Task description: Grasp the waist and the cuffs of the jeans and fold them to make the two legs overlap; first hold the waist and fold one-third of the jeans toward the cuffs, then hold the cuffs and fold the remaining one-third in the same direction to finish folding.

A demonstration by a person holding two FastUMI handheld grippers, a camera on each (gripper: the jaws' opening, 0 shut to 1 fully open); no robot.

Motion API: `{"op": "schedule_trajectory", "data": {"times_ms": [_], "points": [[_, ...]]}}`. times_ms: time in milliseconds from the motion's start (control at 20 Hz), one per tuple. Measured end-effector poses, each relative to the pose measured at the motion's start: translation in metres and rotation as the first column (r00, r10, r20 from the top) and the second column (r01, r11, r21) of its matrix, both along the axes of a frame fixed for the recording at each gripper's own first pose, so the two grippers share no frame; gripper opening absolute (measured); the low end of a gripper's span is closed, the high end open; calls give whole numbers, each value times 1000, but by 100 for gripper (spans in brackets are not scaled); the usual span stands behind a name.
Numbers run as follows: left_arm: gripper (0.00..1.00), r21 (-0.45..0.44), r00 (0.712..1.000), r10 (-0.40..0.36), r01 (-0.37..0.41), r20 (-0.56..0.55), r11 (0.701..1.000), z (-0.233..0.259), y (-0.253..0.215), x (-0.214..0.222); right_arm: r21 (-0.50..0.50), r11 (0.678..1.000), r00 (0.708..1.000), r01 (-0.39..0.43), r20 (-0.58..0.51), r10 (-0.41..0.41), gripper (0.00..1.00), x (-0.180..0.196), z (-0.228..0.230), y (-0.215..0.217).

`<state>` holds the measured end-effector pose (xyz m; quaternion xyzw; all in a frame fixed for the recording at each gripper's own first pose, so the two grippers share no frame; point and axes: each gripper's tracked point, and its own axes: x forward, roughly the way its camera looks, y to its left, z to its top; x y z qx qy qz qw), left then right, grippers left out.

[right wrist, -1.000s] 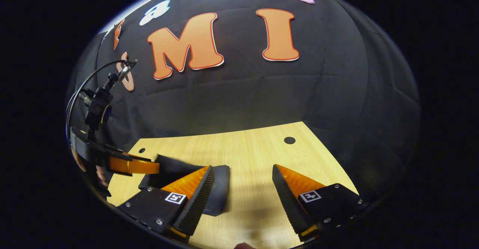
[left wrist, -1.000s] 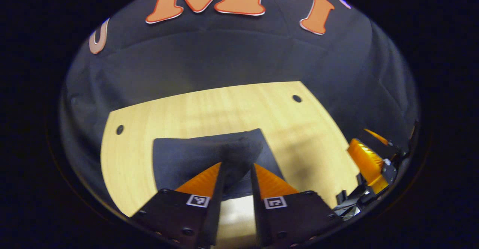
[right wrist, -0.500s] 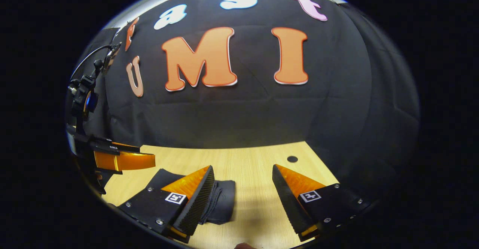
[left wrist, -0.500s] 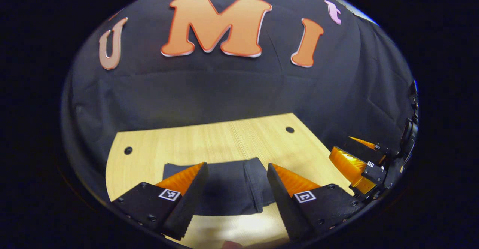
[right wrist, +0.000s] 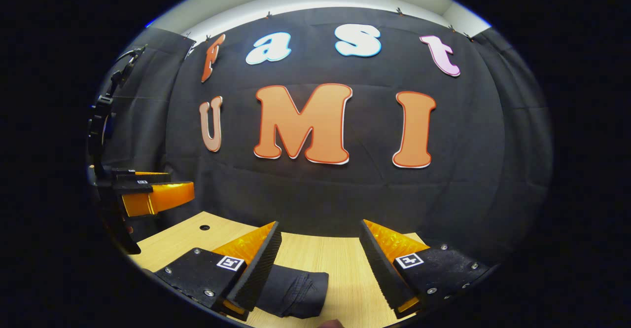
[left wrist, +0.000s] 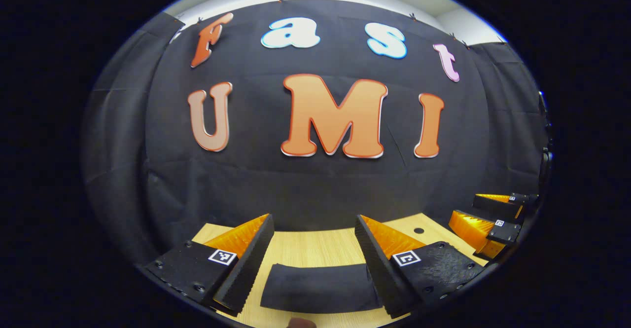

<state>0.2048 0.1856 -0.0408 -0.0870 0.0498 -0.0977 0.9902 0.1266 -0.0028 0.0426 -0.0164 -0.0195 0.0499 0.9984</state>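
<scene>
Dark denim jeans [left wrist: 318,288], folded into a compact bundle, laid on light wooden tabletop [right wrist: 340,264]. Left tool [left wrist: 313,261] and right tool [right wrist: 318,264] spread, empty. Risk: bundle unfolded if snagged.

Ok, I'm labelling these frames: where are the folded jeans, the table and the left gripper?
folded jeans [left wrist: 318,288]: left gripper view, top fabric.
table [right wrist: 340,264]: right gripper view, bare wood.
left gripper [left wrist: 313,249]: left gripper view, midway between its open jaws.
</scene>
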Motion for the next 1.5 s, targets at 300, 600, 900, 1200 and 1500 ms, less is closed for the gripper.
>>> {"op": "schedule_trajectory", "data": {"times_ms": [300,600,900,1200,1500], "points": [[98,5,984,105,-107,143,994,38,40,-48,0,997,997,-71,39,71,96,-7,9,31],[98,30,983,103,-109,155,994,33,38,-58,2,996,993,-90,73,89,96,-14,15,41],[98,54,978,120,-131,171,990,34,40,-75,-2,994,991,-108,74,108,96,-22,12,54],[97,63,976,112,-126,185,990,35,37,-80,-10,993,990,-120,70,121,96,-29,9,58],[97,57,971,126,-140,205,988,40,36,-78,-2,994,989,-113,97,112,96,-33,13,52]]}}
